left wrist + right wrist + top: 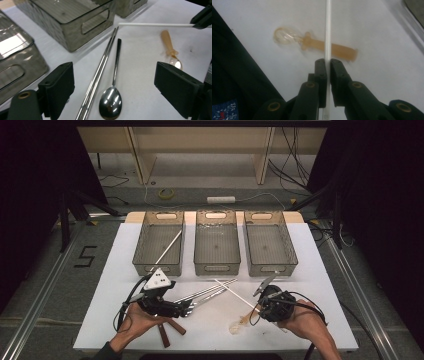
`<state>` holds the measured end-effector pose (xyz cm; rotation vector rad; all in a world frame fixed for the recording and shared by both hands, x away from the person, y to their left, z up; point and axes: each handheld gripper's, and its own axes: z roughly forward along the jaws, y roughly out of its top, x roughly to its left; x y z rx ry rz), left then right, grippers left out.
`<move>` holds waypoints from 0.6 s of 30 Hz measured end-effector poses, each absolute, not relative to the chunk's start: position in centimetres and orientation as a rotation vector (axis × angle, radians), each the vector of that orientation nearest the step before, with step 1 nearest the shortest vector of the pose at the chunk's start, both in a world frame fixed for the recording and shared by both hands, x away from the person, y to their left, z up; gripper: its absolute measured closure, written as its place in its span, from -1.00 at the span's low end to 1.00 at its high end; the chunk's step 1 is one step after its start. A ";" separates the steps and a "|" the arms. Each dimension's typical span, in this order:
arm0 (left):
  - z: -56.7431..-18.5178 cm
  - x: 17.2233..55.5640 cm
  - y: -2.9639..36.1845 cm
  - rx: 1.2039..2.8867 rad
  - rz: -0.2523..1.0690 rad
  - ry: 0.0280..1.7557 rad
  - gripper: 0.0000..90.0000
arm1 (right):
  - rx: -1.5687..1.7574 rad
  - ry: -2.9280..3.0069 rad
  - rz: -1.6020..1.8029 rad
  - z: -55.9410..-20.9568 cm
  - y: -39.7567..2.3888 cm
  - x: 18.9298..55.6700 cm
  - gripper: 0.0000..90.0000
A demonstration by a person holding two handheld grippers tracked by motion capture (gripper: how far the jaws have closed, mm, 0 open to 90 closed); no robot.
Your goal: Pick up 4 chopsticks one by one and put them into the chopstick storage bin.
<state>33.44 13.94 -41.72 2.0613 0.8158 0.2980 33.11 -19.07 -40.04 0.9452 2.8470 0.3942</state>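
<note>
My right gripper (pixel 328 62) is shut on a white chopstick (pixel 328 30), held a little above the white table; in the high view this chopstick (pixel 232 291) slants up-left from the right gripper (pixel 258 309). Under it lies a clear spoon with an amber handle (pixel 317 44), also seen in the high view (pixel 239 324). My left gripper (pixel 113 75) stands open over a metal spoon (pixel 111 100) and a pair of metal chopsticks (pixel 100 72), touching neither. In the high view the left gripper (pixel 186 308) sits at the near ends of these.
Three clear grey bins stand in a row at the back: left (pixel 157 267), middle (pixel 216 268), right (pixel 272 268). A second white chopstick (pixel 169 247) leans in the left bin. Two brown-handled pieces (pixel 170 330) lie by the left hand near the front edge.
</note>
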 end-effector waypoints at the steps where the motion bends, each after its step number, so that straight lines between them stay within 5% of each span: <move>1: -41.7 33.4 13.7 2.065 0.296 0.804 -0.65 | 0.925 2.857 0.396 -40.0 -18.7 33.1 0.89; 18: -42.5 33.0 8.6 2.267 0.253 0.545 -0.61 | 0.685 2.966 0.387 -40.2 -14.5 32.3 0.89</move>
